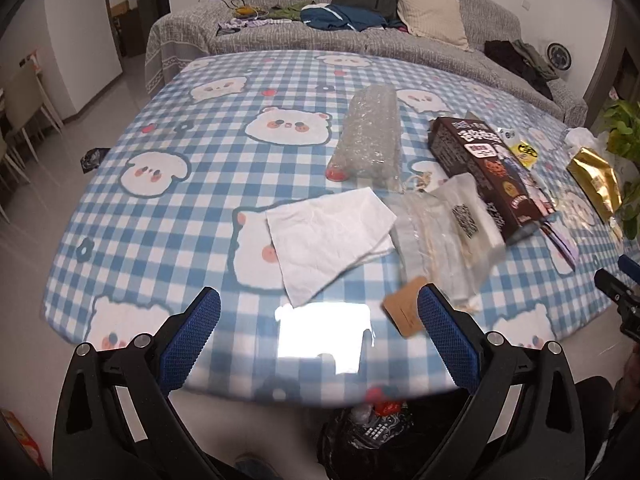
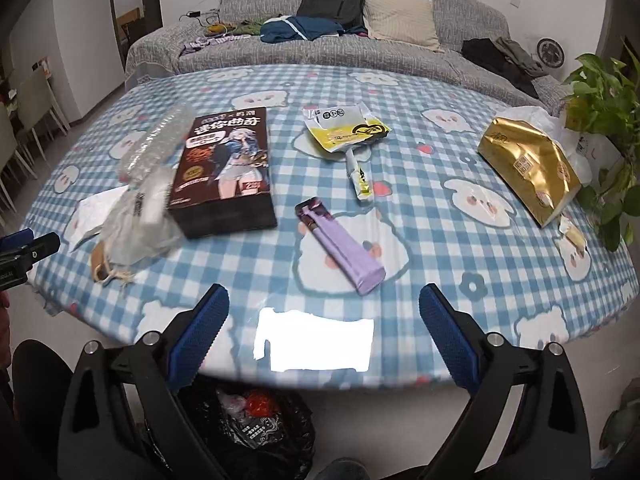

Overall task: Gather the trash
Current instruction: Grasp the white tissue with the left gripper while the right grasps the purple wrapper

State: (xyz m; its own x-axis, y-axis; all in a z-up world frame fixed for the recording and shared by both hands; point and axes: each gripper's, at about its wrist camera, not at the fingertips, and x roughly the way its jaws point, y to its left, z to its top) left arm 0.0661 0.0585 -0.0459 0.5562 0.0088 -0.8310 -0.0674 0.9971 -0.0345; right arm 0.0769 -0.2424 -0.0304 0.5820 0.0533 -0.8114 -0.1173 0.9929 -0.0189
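A blue-checked table point(image 2: 460, 128) fronts a grey sofa point(image 2: 400, 52), strewn with a cookie box point(image 2: 224, 168), purple lighter point(image 2: 340, 248), yellow wrapper point(image 2: 348, 132), gold pouch point(image 2: 528, 168) and white tissue point(image 1: 328, 240). Below the edge, a black trash bag point(image 2: 248, 432) holds wrappers. Left gripper point(image 1: 320, 320) and right gripper point(image 2: 324, 316) hover wide, empty.

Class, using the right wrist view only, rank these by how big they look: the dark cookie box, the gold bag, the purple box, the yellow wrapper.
1. Cookie box
2. Gold bag, which looks close to it; it lies farther out in the fisheye, so this order is unsure
3. Purple box and yellow wrapper look alike
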